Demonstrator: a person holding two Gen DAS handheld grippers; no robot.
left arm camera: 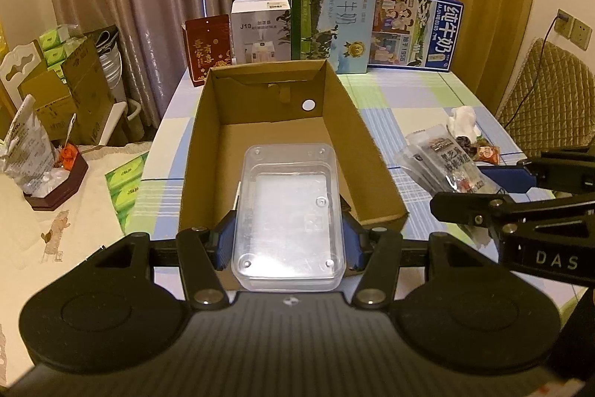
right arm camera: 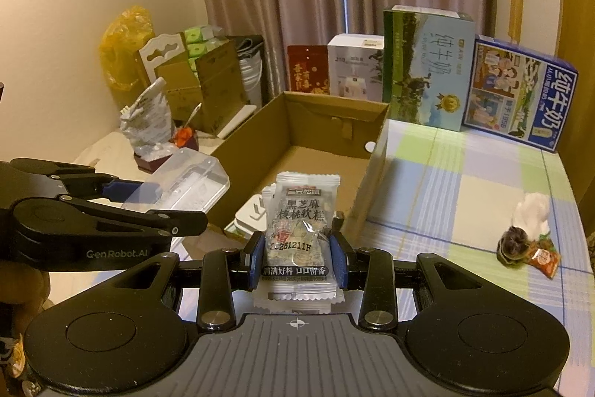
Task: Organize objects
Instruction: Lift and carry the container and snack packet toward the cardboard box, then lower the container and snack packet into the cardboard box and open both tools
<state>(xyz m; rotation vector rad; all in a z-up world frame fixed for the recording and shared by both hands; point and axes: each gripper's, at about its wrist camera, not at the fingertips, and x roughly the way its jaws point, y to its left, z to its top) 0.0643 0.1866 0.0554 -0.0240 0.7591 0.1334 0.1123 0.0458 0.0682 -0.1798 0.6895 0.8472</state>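
Left wrist view, lower centre: left gripper (left arm camera: 289,237), blue pads pressed against both long sides of a clear plastic case (left arm camera: 288,218), held over the near end of an open cardboard box (left arm camera: 372,144) at frame centre. Right wrist view, lower centre: right gripper (right arm camera: 296,255), jaws closed on a small stack of snack packets (right arm camera: 301,229), poised just short of the same box's near wall. Step in hand, judged: both loads go into the box. Advised handling: lower the case flat onto the box floor before releasing, keeping it to one side so room remains; carry the packets over the wall, not into it, and let go low so the stack does not scatter; move one gripper at a time, as the two sit close together. Containers: cardboard box, a white item (right arm camera: 253,213) visible behind the packets in the right wrist view, whether inside cannot be told; plastic case, contents unclear. Loose wrappers (right arm camera: 528,240) lie at right of frame on the checked tablecloth (right arm camera: 446,196).
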